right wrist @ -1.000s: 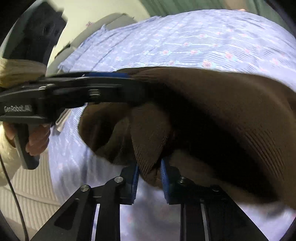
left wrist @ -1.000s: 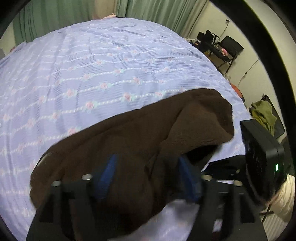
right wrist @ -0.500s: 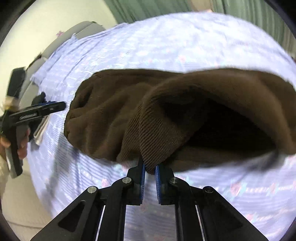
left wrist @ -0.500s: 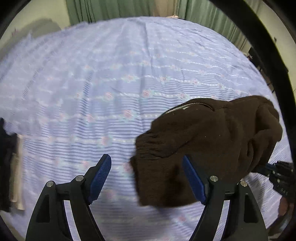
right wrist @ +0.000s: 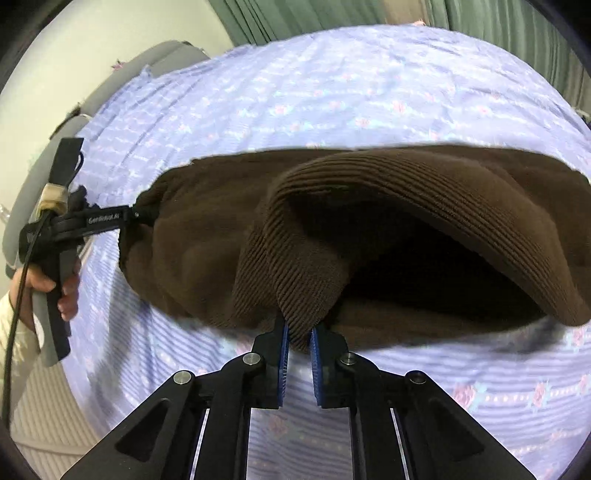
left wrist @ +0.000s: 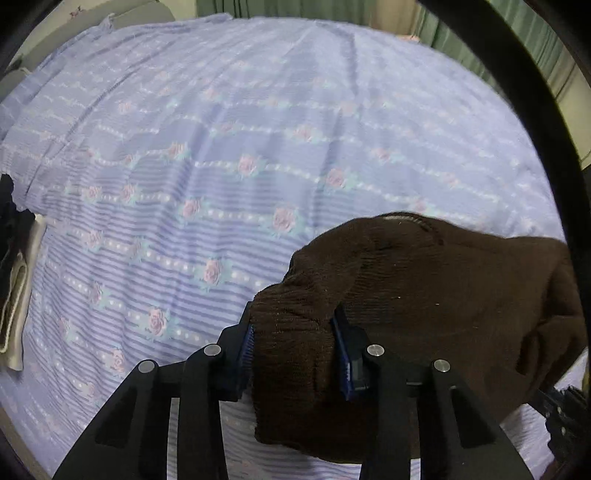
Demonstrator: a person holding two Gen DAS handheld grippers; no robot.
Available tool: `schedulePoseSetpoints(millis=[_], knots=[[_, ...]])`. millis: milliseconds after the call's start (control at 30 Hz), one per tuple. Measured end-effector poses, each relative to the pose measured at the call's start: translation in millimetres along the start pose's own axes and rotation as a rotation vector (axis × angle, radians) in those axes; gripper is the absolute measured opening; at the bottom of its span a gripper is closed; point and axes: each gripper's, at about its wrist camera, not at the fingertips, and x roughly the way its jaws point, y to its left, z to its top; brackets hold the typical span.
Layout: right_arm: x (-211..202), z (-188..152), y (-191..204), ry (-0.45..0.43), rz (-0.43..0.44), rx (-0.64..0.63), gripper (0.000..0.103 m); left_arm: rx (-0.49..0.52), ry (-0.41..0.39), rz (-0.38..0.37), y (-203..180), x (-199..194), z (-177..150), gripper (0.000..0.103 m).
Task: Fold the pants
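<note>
The brown corduroy pants (left wrist: 424,295) hang bunched above the bed, held between both grippers. My left gripper (left wrist: 295,347) is shut on a thick wad of the pants' left end; its blue pads press the cloth from both sides. In the right wrist view the pants (right wrist: 369,229) spread wide, with a dark open fold on the right. My right gripper (right wrist: 298,347) is shut on a ribbed edge that hangs down at the middle. The left gripper (right wrist: 136,216) also shows there, gripping the far left end.
The bed (left wrist: 221,129) has a lilac striped cover with pink roses. A folded stack of dark and cream clothes (left wrist: 14,280) lies at the bed's left edge. Green curtains (right wrist: 332,14) hang behind. A grey headboard (right wrist: 122,81) stands at the left.
My left gripper let go of the pants, opened wide, then closed again on their left end. The pants now stretch further between both grippers. My right gripper kept its hold.
</note>
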Motion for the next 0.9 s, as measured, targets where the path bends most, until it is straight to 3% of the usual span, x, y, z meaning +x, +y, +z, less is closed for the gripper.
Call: schedulePoseSetpoints(millis=[133, 233, 267, 300, 367, 433, 533, 700, 900], knots=[[1.4, -14.7, -8.4, 0.031, -0.001, 0.066, 0.011, -0.009, 0.005, 0.042, -10.9, -2.0, 3.6, 0.038], [-1.2, -21.6, -12.9, 0.020, 0.001, 0.106, 0.011, 0.043, -0.009, 0.115, -20.3, -3.4, 4.7, 0.057], [-4.9, -21.5, -12.3, 0.012, -0.017, 0.102, 0.014, 0.061, -0.016, 0.158, -24.6, -7.3, 6.3, 0.069], [-11.0, -20.7, -10.8, 0.003, -0.035, 0.086, 0.020, 0.089, -0.036, 0.179, -27.5, -16.2, 5.3, 0.070], [-27.7, -18.7, -9.9, -0.019, -0.086, 0.064, 0.042, 0.152, -0.089, 0.185, -32.6, -38.6, 2.7, 0.075], [-50.9, -18.8, -12.6, -0.075, -0.135, 0.051, 0.051, 0.218, -0.163, 0.201, -42.5, -67.8, -1.6, 0.084], [-88.5, -19.0, -27.9, -0.148, -0.216, 0.045, 0.052, 0.325, -0.244, 0.123, -67.3, -106.1, -11.3, 0.085], [-131.0, -13.1, -92.9, -0.250, -0.332, 0.148, 0.052, 0.436, -0.288, -0.079, -128.9, -131.5, -36.6, 0.085], [-127.9, 12.1, -184.3, -0.249, -0.361, 0.239, 0.052, 0.485, -0.255, -0.131, -190.5, -116.9, -78.7, 0.079]])
